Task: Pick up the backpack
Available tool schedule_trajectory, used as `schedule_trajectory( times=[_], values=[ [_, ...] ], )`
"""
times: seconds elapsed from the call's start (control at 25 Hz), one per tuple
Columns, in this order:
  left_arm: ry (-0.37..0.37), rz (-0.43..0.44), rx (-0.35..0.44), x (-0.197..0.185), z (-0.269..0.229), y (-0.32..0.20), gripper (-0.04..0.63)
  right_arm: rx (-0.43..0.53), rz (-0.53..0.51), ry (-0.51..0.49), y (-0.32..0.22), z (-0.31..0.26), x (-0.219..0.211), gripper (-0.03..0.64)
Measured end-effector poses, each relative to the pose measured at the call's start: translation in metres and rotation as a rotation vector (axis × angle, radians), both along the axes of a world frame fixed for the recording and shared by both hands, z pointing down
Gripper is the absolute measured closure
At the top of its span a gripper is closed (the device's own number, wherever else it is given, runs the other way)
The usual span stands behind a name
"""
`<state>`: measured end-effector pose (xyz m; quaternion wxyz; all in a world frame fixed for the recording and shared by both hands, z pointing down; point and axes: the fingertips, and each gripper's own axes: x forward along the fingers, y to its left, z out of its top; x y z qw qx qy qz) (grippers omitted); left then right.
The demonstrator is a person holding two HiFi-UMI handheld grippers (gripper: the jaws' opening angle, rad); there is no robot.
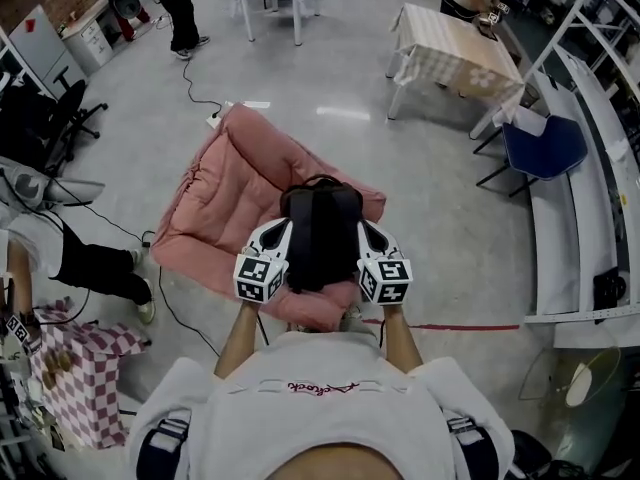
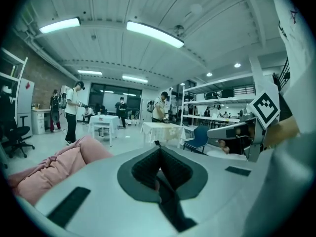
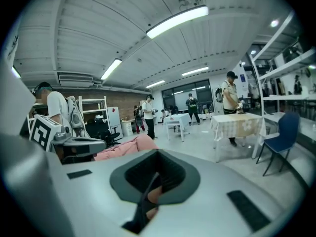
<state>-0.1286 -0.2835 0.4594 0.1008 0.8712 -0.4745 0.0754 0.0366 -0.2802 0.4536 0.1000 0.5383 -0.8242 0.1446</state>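
left gripper (image 2: 159, 171) is clamping with its jaws pressed together on the left strap (image 2: 170, 206), a dark band running out from between the pads toward the camera. right gripper (image 3: 157, 174) is doing the same, with its jaws together on the right strap (image 3: 140, 209).

the black backpack (image 1: 320, 233) is sitting between the two grippers in the head view, directly over the pink cushioned seat (image 1: 225, 193) that is lying on the floor (image 1: 450, 228). whether its base is clearing the cushion cannot be told.

assessment: the lifting step appears to be in hand, with both grips looking sound.

recommendations for doing it well:
- both grippers should be rising together and staying level with each other, so the load is sharing evenly across the two straps and the backpack is not tipping.
- the spacing between the grippers should be matching the width of the backpack; pulling them apart risks dragging a thin strap through the pads.
- the lift should be going straight up and slowly, since the soft body is likely to be swinging and sagging.
- the base should be coming clear of the seat's raised edges before any sideways carrying.
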Motion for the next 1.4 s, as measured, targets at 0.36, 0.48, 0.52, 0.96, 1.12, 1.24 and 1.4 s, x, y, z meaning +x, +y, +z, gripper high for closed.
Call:
schedule_trajectory(
  times=[0.36,0.48,0.52,0.96,1.12,1.24,1.4],
  values=[
    [-0.038,-0.069,0.000,0.009,-0.005,-0.013,0.586,-0.001,-0.063,0.019,-0.032,0.001,0.016,0.598],
    [-0.038,-0.098,-0.006,0.006,0.003,-0.019,0.586,-0.006,-0.080,0.011,-0.041,0.009,0.021,0.598],
    [-0.040,-0.105,-0.010,0.005,0.007,-0.019,0.585,-0.012,-0.085,0.009,-0.041,0.014,0.021,0.598],
    [-0.039,-0.154,-0.098,0.011,0.049,-0.037,0.584,-0.122,-0.127,0.029,-0.054,0.058,0.044,0.598],
    [-0.029,-0.164,-0.125,0.012,0.067,-0.036,0.584,-0.171,-0.136,0.042,-0.048,0.081,0.045,0.598],
    [-0.023,-0.169,-0.163,0.014,0.087,-0.026,0.584,-0.221,-0.148,0.048,-0.036,0.104,0.044,0.598],
    [-0.015,-0.181,-0.210,0.012,0.118,-0.014,0.584,-0.280,-0.172,0.053,-0.022,0.141,0.043,0.598]
  ],
)
